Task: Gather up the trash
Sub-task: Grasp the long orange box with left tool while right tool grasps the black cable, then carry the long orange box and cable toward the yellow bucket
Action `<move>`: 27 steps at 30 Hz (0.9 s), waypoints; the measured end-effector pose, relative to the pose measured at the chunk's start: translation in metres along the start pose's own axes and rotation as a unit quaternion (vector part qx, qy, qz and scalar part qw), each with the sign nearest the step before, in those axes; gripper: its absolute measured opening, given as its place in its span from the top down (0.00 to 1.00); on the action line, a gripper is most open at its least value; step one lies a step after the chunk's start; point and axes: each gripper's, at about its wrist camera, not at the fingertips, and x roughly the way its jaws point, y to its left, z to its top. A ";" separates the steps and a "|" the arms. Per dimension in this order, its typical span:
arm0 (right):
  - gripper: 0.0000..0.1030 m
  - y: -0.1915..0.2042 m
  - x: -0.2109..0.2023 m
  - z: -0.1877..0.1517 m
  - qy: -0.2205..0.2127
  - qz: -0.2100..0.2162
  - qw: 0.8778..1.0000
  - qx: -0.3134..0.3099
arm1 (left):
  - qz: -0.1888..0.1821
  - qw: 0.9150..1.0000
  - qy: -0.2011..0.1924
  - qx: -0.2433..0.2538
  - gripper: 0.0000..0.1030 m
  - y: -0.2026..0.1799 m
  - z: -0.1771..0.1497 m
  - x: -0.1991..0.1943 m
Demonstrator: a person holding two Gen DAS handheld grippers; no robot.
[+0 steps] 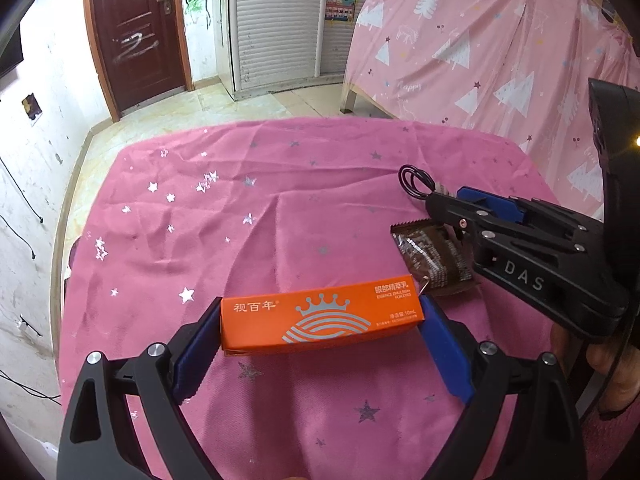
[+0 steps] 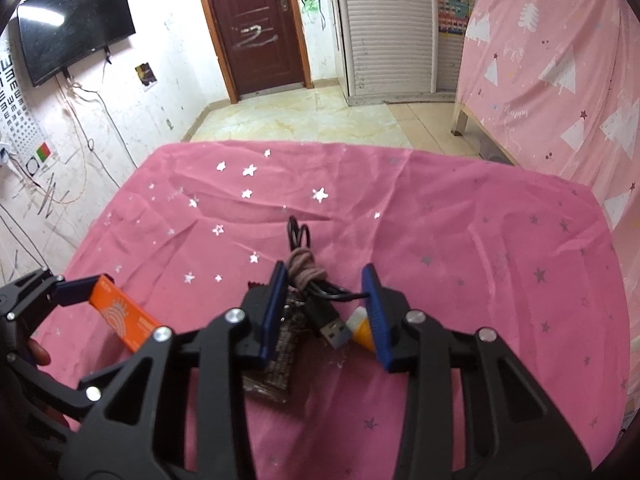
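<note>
My left gripper [image 1: 322,302] is shut on an orange carton [image 1: 320,320], gripped end to end just above the pink star cloth [image 1: 240,220]. In the right wrist view the carton [image 2: 124,320] hangs at the left. My right gripper [image 2: 324,270] stands open, low over a black USB cable [image 2: 320,304] bundled with a brownish tie. The cable's plug lies between the blue pads, with a gap on both sides. A small orange and white tube [image 2: 360,326] lies against the right pad. A brown sachet wrapper [image 2: 280,360], partly under the left finger, also shows in the left wrist view [image 1: 432,256].
The cloth-covered table ends at the far edge [image 2: 320,144], with tiled floor [image 2: 300,116] beyond. A pink patterned curtain [image 2: 560,60] hangs at the right. On the left wall are a TV [image 2: 72,24] and loose wires. A person's hand [image 1: 612,364] holds the right gripper.
</note>
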 end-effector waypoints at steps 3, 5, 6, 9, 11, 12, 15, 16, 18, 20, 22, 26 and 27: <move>0.65 -0.004 -0.010 0.001 -0.012 0.004 1.000 0.006 | 0.004 1.000 -0.009 0.004 0.16 -0.004 0.004 -0.009; 0.65 -0.010 -0.017 0.001 -0.019 0.007 1.000 0.013 | 0.005 1.000 -0.015 0.007 0.16 -0.009 0.006 -0.014; 0.65 -0.013 -0.021 0.001 -0.024 0.007 1.000 0.017 | 0.005 1.000 -0.018 0.010 0.16 -0.013 0.008 -0.017; 0.65 -0.027 -0.036 -0.002 -0.038 0.005 0.999 0.033 | 0.005 0.999 -0.025 0.022 0.16 -0.027 0.011 -0.023; 0.65 -0.038 -0.048 -0.005 -0.050 0.003 0.998 0.047 | 0.004 0.999 -0.029 0.029 0.16 -0.037 0.013 -0.027; 0.65 -0.045 -0.054 -0.008 -0.055 0.001 0.997 0.055 | 0.004 0.999 -0.030 0.032 0.16 -0.041 0.013 -0.028; 0.65 -0.063 -0.067 -0.016 -0.066 -0.006 0.995 0.072 | 0.003 0.998 -0.035 0.046 0.16 -0.057 0.015 -0.032; 0.65 -0.067 -0.071 -0.018 -0.068 -0.007 0.995 0.076 | 0.003 0.998 -0.036 0.049 0.16 -0.062 0.015 -0.033; 0.65 -0.079 -0.081 -0.024 -0.075 -0.014 0.993 0.087 | 0.003 0.998 -0.037 0.058 0.16 -0.073 0.015 -0.035; 0.65 -0.089 -0.088 -0.030 -0.081 -0.019 0.992 0.096 | 0.002 0.997 -0.038 0.065 0.16 -0.082 0.015 -0.037; 0.65 -0.098 -0.096 -0.035 -0.087 -0.025 0.990 0.105 | 0.000 0.996 -0.040 0.075 0.16 -0.094 0.016 -0.039; 0.65 -0.123 -0.115 -0.048 -0.100 -0.039 0.986 0.126 | -0.006 0.995 -0.042 0.092 0.16 -0.118 0.017 -0.042; 0.65 -0.131 -0.121 -0.053 -0.104 -0.044 0.984 0.134 | -0.009 0.994 -0.042 0.096 0.16 -0.125 0.018 -0.043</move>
